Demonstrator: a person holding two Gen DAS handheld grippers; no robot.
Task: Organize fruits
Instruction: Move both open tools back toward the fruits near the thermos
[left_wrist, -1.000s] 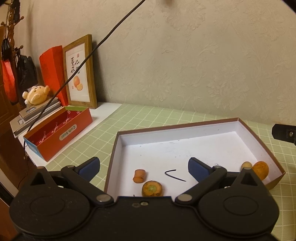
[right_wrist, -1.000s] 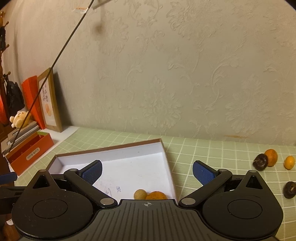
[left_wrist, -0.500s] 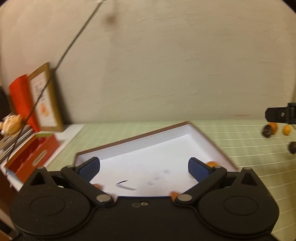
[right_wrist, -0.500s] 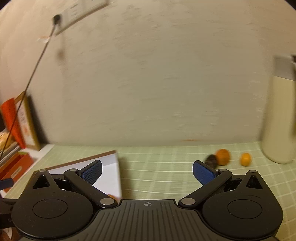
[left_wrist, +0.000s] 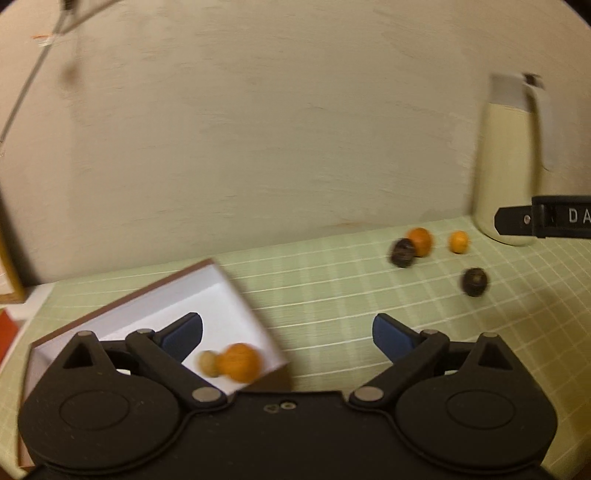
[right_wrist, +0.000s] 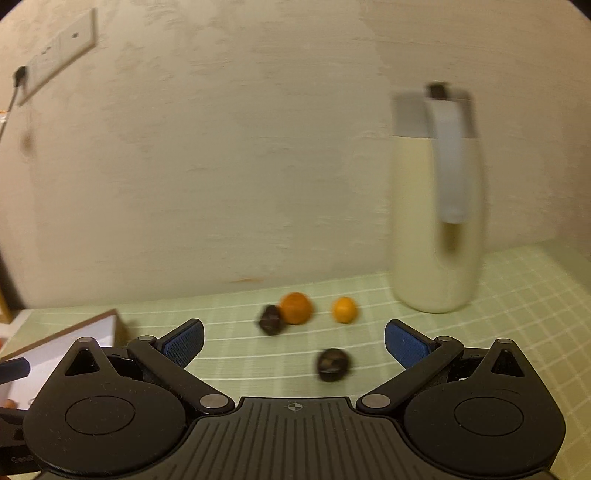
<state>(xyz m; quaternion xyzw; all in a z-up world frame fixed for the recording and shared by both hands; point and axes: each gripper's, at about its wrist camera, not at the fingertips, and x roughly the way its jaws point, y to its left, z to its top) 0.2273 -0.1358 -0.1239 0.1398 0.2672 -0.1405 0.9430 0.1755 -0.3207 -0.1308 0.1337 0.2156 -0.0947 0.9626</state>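
Loose fruit lies on the green checked mat: an orange (right_wrist: 296, 308), a small orange fruit (right_wrist: 345, 310) and two dark round fruits (right_wrist: 271, 320) (right_wrist: 333, 364). My right gripper (right_wrist: 293, 341) hangs open just short of them, the nearer dark fruit between its blue pads. In the left wrist view the same group shows far right, with the orange (left_wrist: 419, 242) and a dark fruit (left_wrist: 474, 282). My left gripper (left_wrist: 288, 332) is open and empty over the right corner of the white-lined box (left_wrist: 236, 291), which holds an orange fruit (left_wrist: 238, 362) and a pale one (left_wrist: 208, 363).
A tall cream bottle (right_wrist: 436, 229) with a grey lid stands by the wall behind the fruit. A wall socket (right_wrist: 55, 55) with a cable sits at the upper left. The right gripper's body (left_wrist: 554, 221) juts into the left wrist view at the right edge.
Both grippers have swung right, away from the box and toward the loose fruit and bottle. Both stay open. The red box and picture frame have left view.
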